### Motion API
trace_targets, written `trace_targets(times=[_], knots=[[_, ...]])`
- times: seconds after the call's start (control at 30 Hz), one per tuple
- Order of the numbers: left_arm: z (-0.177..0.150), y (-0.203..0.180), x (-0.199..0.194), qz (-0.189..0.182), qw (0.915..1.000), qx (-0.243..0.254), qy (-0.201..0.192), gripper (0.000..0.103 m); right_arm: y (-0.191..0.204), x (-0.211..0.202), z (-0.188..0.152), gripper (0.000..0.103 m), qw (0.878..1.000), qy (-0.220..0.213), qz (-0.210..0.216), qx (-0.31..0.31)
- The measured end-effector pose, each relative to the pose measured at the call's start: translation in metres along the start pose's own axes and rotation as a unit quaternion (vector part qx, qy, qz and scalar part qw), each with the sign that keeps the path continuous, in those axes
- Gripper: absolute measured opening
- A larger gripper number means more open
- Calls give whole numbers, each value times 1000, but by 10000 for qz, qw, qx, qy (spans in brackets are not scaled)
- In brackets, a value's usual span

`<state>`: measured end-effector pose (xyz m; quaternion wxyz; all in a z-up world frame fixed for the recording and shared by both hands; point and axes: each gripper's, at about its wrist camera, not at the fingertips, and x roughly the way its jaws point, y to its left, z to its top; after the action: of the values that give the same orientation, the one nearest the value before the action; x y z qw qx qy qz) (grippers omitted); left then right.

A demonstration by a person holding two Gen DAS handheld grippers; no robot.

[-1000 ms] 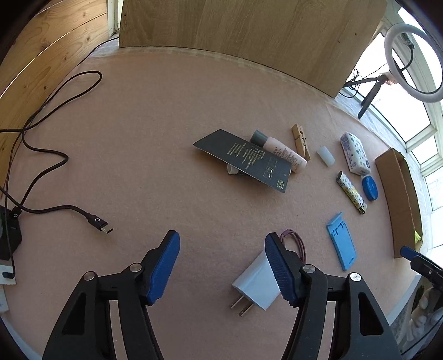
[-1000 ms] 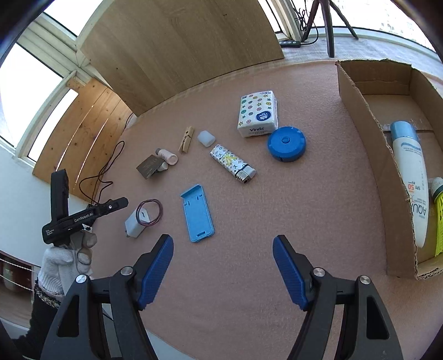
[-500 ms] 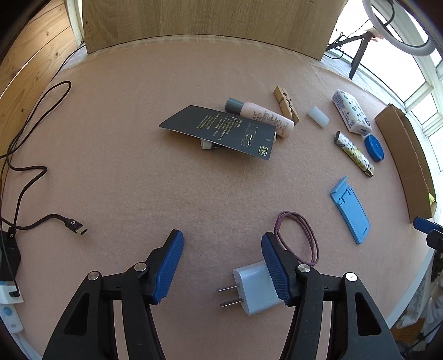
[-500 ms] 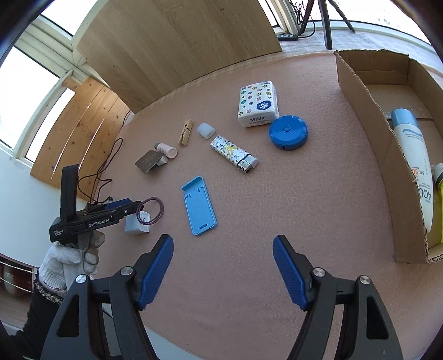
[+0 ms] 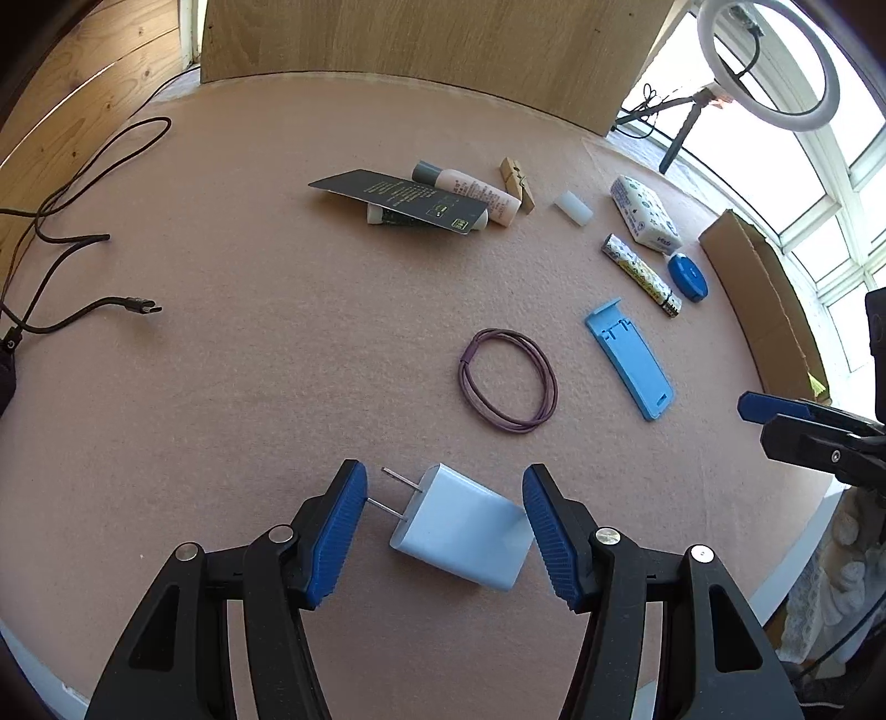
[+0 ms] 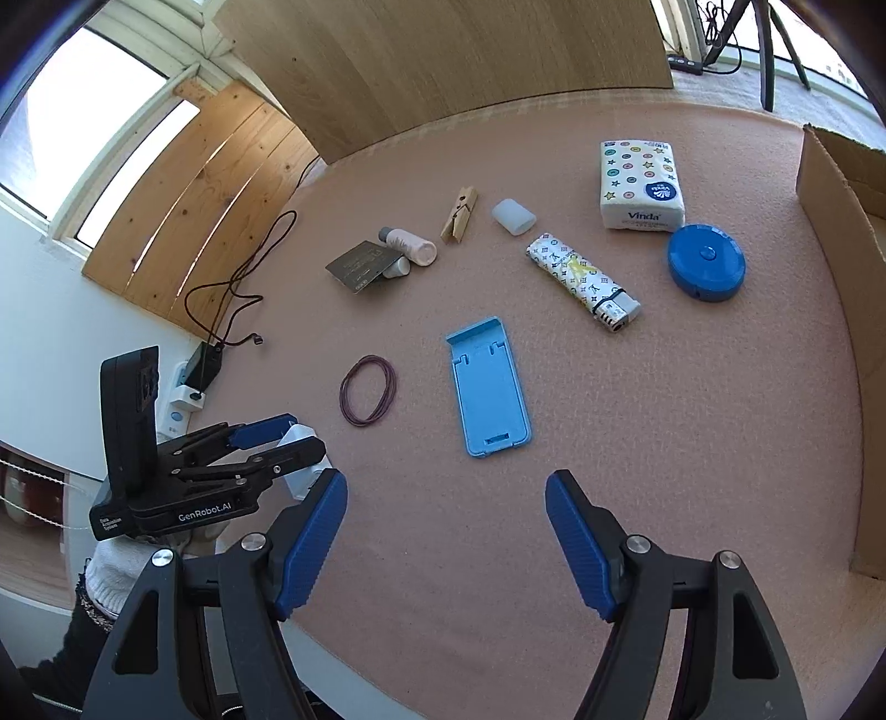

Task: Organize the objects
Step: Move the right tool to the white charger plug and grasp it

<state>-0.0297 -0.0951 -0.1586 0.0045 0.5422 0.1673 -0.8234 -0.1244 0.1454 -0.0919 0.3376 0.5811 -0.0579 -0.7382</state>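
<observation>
The white charger (image 5: 462,534) was found near the surface's (image 5: 277,360) front edge, between the parted pads of the left claw (image 5: 443,531) — apparently ungripped. The right claw (image 6: 446,545) was held apart — empty — over the front edge, the blue stand (image 6: 490,387) just beyond.

We see a pink felt tabletop (image 5: 232,399) backed by a wooden board (image 5: 421,44), with bright windows (image 5: 819,183) and a ring light (image 5: 767,63).

A white charger plug (image 5: 464,529) lies flat on the pink desk (image 5: 277,360), prongs pointing up-left, just below a purple hair-tie loop (image 5: 508,379).
</observation>
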Motion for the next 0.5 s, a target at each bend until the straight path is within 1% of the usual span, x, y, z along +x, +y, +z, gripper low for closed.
trace_targets(times=[0.13, 0.2, 0.3, 0.37, 0.5], knots=[[-20, 3, -30, 16, 9995, -162, -286, 62, 18, 13, 8, 71, 9992, 171, 72, -361], [-33, 3, -35, -44, 9992, -288, -264, 62, 30, 21, 12, 71, 9979, 267, 87, -585], [-50, 5, -38, -235, 9982, -506, -213, 62, 50, 32, 15, 69, 9941, 427, 177, -985], [-56, 2, -34, -291, 9977, -582, -203, 62, 64, 42, 18, 65, 9905, 555, 265, -1230], [-61, 7, -32, -300, 9964, -748, -261, 62, 85, 65, 23, 52, 9832, 897, 445, -1527]])
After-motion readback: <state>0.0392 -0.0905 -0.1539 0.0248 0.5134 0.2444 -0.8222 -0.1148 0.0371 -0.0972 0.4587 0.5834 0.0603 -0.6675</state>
